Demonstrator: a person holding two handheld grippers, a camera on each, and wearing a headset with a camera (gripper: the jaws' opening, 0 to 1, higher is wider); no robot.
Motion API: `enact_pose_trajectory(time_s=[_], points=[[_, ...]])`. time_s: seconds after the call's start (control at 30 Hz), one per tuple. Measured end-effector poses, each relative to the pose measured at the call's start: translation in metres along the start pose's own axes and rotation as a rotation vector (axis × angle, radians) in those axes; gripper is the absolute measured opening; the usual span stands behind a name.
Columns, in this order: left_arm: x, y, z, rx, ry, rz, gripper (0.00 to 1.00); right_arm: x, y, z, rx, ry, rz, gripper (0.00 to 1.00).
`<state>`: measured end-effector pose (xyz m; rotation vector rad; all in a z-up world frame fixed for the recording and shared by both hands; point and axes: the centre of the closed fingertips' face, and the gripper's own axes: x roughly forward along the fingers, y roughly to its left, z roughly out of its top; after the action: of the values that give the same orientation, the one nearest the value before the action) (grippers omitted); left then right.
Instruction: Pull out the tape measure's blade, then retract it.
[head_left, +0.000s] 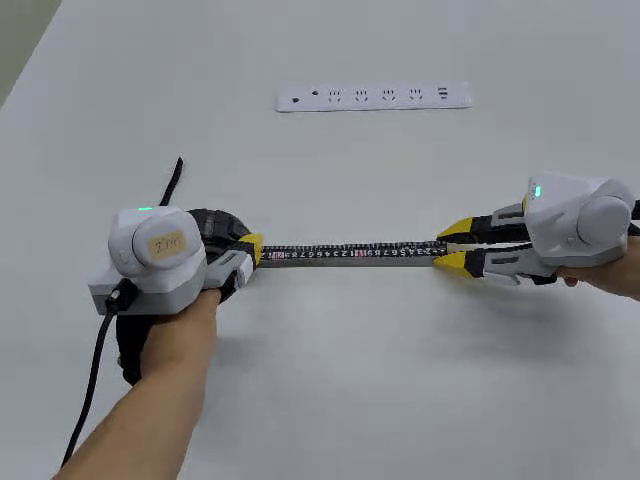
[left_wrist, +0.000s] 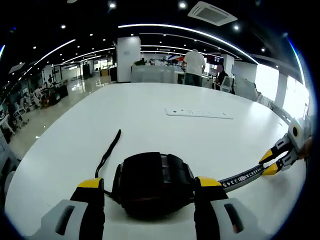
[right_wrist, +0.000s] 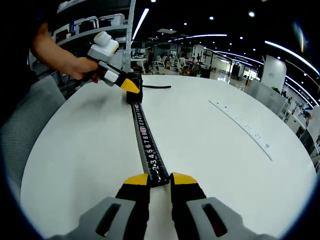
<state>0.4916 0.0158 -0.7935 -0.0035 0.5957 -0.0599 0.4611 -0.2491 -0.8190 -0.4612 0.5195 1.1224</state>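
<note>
The left gripper (left_wrist: 149, 186) clamps its yellow-tipped jaws on both sides of a black tape measure (left_wrist: 152, 175) sitting on the white table (left_wrist: 150, 112). The blade (left_wrist: 242, 176) stretches to the right, where the right gripper (left_wrist: 270, 162) pinches its end. A black strap (left_wrist: 110, 149) trails away from the case, a power strip (left_wrist: 199, 113) lies farther off, and a person (left_wrist: 194, 64) stands beyond the table.

Open-plan office, this: a long white bench (left_wrist: 150, 107) with a power strip (left_wrist: 199, 113), desks (left_wrist: 52, 94) and chairs (right_wrist: 159, 65) beyond, strip lights (left_wrist: 175, 27) and an air-conditioning vent (left_wrist: 211, 12) in the ceiling.

Digits 2–9 on the tape blade (right_wrist: 149, 150)
</note>
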Motion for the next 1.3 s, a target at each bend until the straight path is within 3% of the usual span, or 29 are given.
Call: enact_pose_trajectory(time_s=[0.4, 0.77, 1.3], points=[[0.0045, -0.0060, -0.0055, -0.022, 0.012, -0.009, 0.65, -0.0001, 0.0005, -0.0013, -0.019, 0.002, -0.002, 0.13], [0.0020, -0.0044, -0.0048, -0.004, 0.002, 0.008, 0.60, -0.0003, 0.0016, -0.0007, -0.039, 0.012, 0.000, 0.12], [0.0008, -0.0039, -0.0055, -0.002, 0.009, -0.023, 0.59, -0.0023, 0.0024, 0.0006, -0.052, 0.023, 0.005, 0.12]])
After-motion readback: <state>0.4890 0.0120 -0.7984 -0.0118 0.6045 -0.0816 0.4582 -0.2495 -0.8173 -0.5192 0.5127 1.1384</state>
